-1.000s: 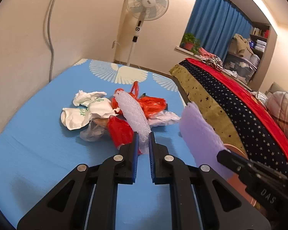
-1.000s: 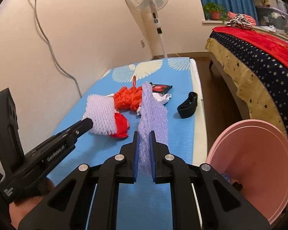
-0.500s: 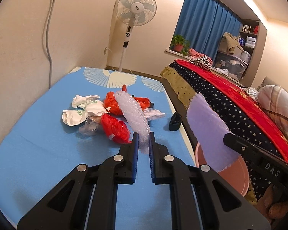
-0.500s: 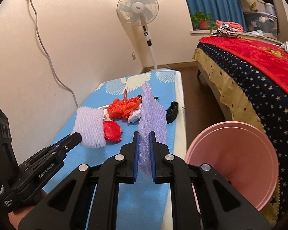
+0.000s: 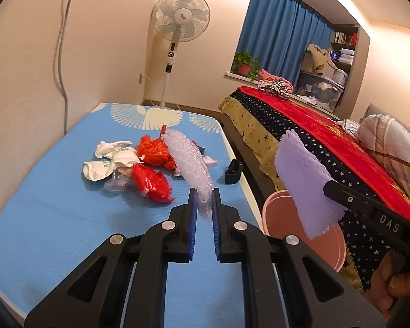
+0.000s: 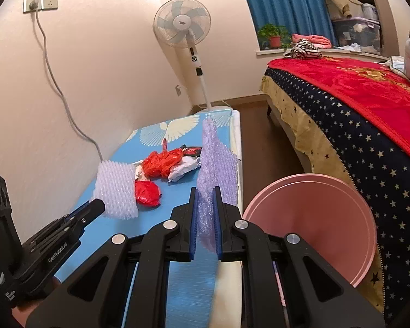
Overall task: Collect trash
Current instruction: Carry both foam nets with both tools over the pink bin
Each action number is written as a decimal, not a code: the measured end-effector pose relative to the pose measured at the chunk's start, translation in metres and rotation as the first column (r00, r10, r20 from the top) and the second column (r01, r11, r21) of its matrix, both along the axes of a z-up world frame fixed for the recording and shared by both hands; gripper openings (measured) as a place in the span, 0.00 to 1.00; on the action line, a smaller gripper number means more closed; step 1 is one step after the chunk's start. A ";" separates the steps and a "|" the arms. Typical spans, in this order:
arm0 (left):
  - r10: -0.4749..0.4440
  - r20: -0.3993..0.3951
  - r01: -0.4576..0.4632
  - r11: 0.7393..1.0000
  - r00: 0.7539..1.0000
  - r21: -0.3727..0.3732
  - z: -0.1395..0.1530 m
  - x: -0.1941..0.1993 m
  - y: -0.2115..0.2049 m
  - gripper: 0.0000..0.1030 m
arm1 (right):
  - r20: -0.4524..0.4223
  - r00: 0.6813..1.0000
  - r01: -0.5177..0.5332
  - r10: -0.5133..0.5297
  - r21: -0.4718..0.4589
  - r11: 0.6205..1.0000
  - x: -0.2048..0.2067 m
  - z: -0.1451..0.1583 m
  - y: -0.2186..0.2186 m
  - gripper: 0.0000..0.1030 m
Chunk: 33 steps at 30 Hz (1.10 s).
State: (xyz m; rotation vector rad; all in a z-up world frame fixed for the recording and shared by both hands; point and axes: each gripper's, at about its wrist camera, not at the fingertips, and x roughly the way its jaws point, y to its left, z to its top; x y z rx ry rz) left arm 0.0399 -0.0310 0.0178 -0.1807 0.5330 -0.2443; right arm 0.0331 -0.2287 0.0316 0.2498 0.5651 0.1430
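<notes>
My left gripper (image 5: 204, 194) is shut on a white bubble-wrap piece (image 5: 190, 164), held above the blue mat (image 5: 54, 218); it also shows in the right wrist view (image 6: 116, 188). My right gripper (image 6: 205, 194) is shut on a purple bubble-wrap sheet (image 6: 217, 164), which also shows in the left wrist view (image 5: 303, 180), beside the pink bin (image 6: 314, 224). Red plastic bags (image 5: 150, 181) and crumpled white paper (image 5: 109, 160) lie in a pile on the mat.
A black strap (image 5: 233, 170) lies at the mat's right edge. A bed with a starred cover (image 6: 355, 136) stands to the right of the bin. A standing fan (image 5: 181, 24) is at the far wall. A cable (image 6: 60, 87) hangs down the left wall.
Both grippers have risen and pulled back from the trash pile with their bubble wrap. The pink bin has come further into both views.
</notes>
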 end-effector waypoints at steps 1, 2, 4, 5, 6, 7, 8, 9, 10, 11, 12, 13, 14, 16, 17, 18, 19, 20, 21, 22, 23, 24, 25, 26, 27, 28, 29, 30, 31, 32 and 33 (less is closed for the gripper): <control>-0.004 0.001 0.004 1.000 1.000 0.001 0.000 0.000 0.000 0.10 | 0.002 1.000 0.005 -0.005 0.000 1.000 -0.001 0.001 -0.002 0.10; -0.007 0.002 0.007 1.000 1.000 0.001 0.000 -0.001 -0.001 0.10 | 0.004 1.000 0.008 -0.008 0.000 1.000 -0.001 0.001 -0.002 0.10; -0.011 0.004 0.011 1.000 1.000 0.002 0.001 -0.002 -0.002 0.10 | 0.006 1.000 0.012 -0.012 -0.002 1.000 -0.002 0.002 -0.004 0.10; -0.014 0.004 0.014 1.000 1.000 0.002 0.001 -0.002 -0.002 0.10 | 0.008 1.000 0.015 -0.015 -0.003 1.000 -0.004 0.002 -0.005 0.10; -0.016 0.005 0.016 1.000 1.000 0.002 0.001 -0.003 -0.002 0.10 | 0.009 1.000 0.017 -0.017 -0.004 1.000 -0.004 0.002 -0.005 0.10; -0.020 0.005 0.020 1.000 1.000 0.002 0.001 -0.003 -0.003 0.10 | 0.011 1.000 0.021 -0.021 -0.004 1.000 -0.005 0.003 -0.006 0.10; -0.021 0.006 0.021 1.000 1.000 0.003 0.001 -0.003 -0.004 0.10 | 0.012 1.000 0.023 -0.023 -0.004 1.000 -0.005 0.003 -0.006 0.10; -0.023 0.006 0.023 1.000 1.000 0.004 0.001 -0.002 -0.005 0.10 | 0.014 1.000 0.026 -0.026 -0.004 1.000 -0.005 0.003 -0.007 0.10; -0.026 0.007 0.026 1.000 1.000 0.005 0.001 -0.002 -0.005 0.10 | 0.016 0.999 0.030 -0.030 -0.004 1.000 -0.006 0.003 -0.008 0.10; -0.028 0.007 0.028 1.000 1.000 0.005 0.001 -0.002 -0.006 0.10 | 0.017 0.999 0.032 -0.032 -0.005 0.999 -0.006 0.004 -0.008 0.10; -0.031 0.007 0.031 1.000 1.000 0.007 0.001 -0.002 -0.006 0.10 | 0.018 0.999 0.034 -0.034 -0.006 0.999 -0.006 0.004 -0.008 0.10; -0.032 0.008 0.032 0.999 0.999 0.008 0.001 -0.003 -0.007 0.10 | 0.019 0.999 0.036 -0.035 -0.007 0.999 -0.006 0.004 -0.008 0.10; -0.033 0.008 0.033 0.999 0.999 0.007 0.001 -0.002 -0.007 0.10 | 0.020 0.999 0.038 -0.038 -0.009 0.999 -0.006 0.004 -0.009 0.10; -0.035 0.008 0.035 0.999 0.999 0.008 0.000 -0.002 -0.007 0.10 | 0.021 0.999 0.042 -0.041 -0.011 0.999 -0.006 0.004 -0.008 0.10; -0.035 0.007 0.035 0.999 0.999 0.007 0.001 -0.002 -0.008 0.10 | 0.021 0.999 0.044 -0.044 -0.011 0.999 -0.006 0.004 -0.009 0.10; -0.036 0.007 0.036 0.999 0.999 0.008 0.000 -0.002 -0.008 0.10 | 0.021 0.999 0.046 -0.046 -0.011 0.999 -0.007 0.004 -0.008 0.10; -0.037 0.007 0.037 0.999 0.999 0.008 0.000 -0.002 -0.008 0.10 | 0.021 0.999 0.048 -0.048 -0.011 0.999 -0.007 0.004 -0.008 0.10; -0.039 0.006 0.039 0.999 0.999 0.010 0.000 -0.001 -0.009 0.10 | 0.021 0.998 0.051 -0.051 -0.011 0.999 -0.006 0.004 -0.009 0.10; -0.040 0.006 0.040 0.999 0.999 0.010 0.000 -0.001 -0.010 0.10 | 0.022 0.998 0.053 -0.053 -0.011 0.999 -0.006 0.004 -0.009 0.10; -0.041 0.005 0.041 0.999 0.999 0.010 -0.001 -0.001 -0.010 0.10 | 0.022 0.998 0.058 -0.057 -0.011 0.998 -0.006 0.004 -0.010 0.10; -0.043 0.005 0.043 0.999 0.999 0.011 -0.001 -0.001 -0.011 0.10 | 0.023 0.998 0.061 -0.061 -0.011 0.998 -0.005 0.005 -0.010 0.10; -0.043 0.005 0.043 0.999 0.999 0.011 -0.002 -0.001 -0.012 0.10 | 0.023 0.998 0.065 -0.065 -0.010 0.998 -0.005 0.005 -0.011 0.10; -0.044 0.004 0.044 0.999 0.999 0.012 -0.002 0.000 -0.013 0.10 | 0.023 0.997 0.070 -0.070 -0.009 0.997 -0.005 0.005 -0.012 0.10; -0.045 0.004 0.045 0.999 0.999 0.012 -0.003 0.000 -0.014 0.10 | 0.023 0.997 0.074 -0.074 -0.009 0.997 -0.004 0.005 -0.013 0.10; -0.046 0.003 0.046 0.999 0.999 0.012 -0.003 0.000 -0.014 0.10 | 0.023 0.997 0.078 -0.078 -0.008 0.997 -0.004 0.005 -0.014 0.10; -0.047 0.002 0.047 0.999 0.999 0.012 -0.004 0.001 -0.015 0.10 | 0.023 0.996 0.081 -0.081 -0.007 0.997 -0.004 0.005 -0.014 0.10; -0.048 0.001 0.048 0.999 0.999 0.013 -0.004 0.001 -0.016 0.10 | 0.023 0.996 0.086 -0.086 -0.006 0.996 -0.004 0.005 -0.015 0.10; -0.049 0.001 0.049 0.999 0.999 0.013 -0.004 0.001 -0.016 0.10 | 0.023 0.996 0.089 -0.089 -0.006 0.996 -0.003 0.005 -0.016 0.10; -0.051 0.000 0.051 0.999 0.999 0.014 -0.004 0.002 -0.017 0.10 | 0.024 0.995 0.094 -0.094 -0.007 0.996 -0.003 0.006 -0.017 0.10; -0.052 0.000 0.052 0.999 0.999 0.015 -0.004 0.002 -0.018 0.10 | 0.025 0.995 0.098 -0.098 -0.007 0.995 -0.002 0.006 -0.018 0.10; -0.053 0.000 0.053 0.999 0.999 0.015 -0.004 0.002 -0.019 0.10 | 0.025 0.995 0.101 -0.101 -0.006 0.995 -0.002 0.006 -0.019 0.10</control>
